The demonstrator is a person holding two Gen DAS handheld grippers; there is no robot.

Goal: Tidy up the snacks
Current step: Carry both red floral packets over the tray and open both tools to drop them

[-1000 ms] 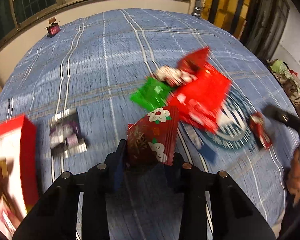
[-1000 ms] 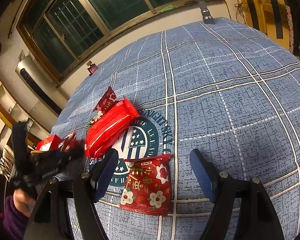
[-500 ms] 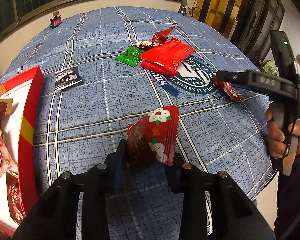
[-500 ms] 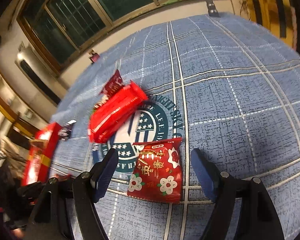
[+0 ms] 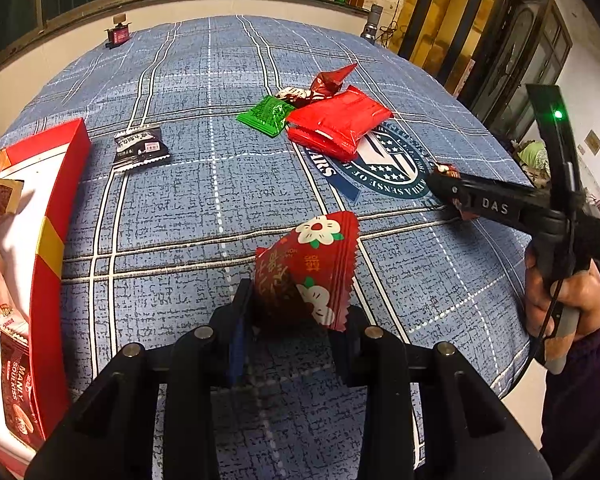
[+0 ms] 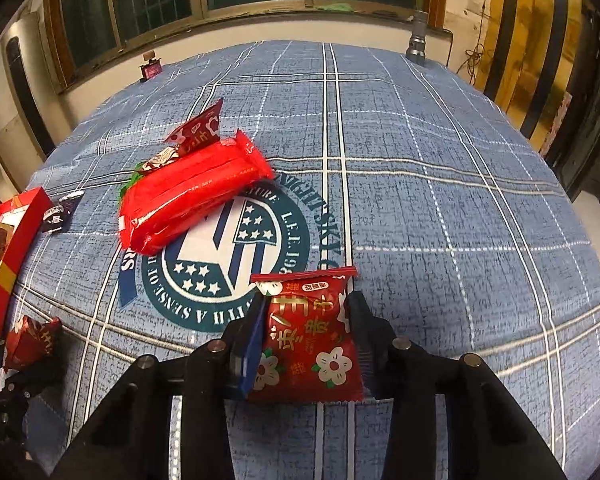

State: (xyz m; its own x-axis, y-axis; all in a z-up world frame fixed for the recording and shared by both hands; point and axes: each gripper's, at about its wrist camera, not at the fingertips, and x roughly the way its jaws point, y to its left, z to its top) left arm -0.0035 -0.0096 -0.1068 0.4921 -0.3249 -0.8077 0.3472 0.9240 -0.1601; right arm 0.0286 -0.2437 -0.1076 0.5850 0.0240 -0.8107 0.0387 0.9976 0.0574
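Observation:
My left gripper (image 5: 290,312) is shut on a red flowered snack packet (image 5: 310,268) and holds it above the blue checked tablecloth (image 5: 204,184). My right gripper (image 6: 306,340) is shut on a second red flowered packet (image 6: 312,332) lying at the edge of the round crest print (image 6: 224,264). The right gripper also shows in the left wrist view (image 5: 444,178). A red open box (image 5: 48,236) with several snacks inside lies at the left. On the cloth lie a big red pack (image 5: 340,124), a green packet (image 5: 266,114), a black packet (image 5: 140,146) and a small red packet (image 5: 332,78).
A small dark red object (image 5: 116,34) stands at the table's far left edge and a grey cylinder (image 6: 418,42) at the far right edge. The table's right edge drops off beside my right hand (image 5: 560,292).
My left gripper has drawn back with its packet, so the box is now in full view. My right gripper has closed on the flowered packet that lay between its open fingers.

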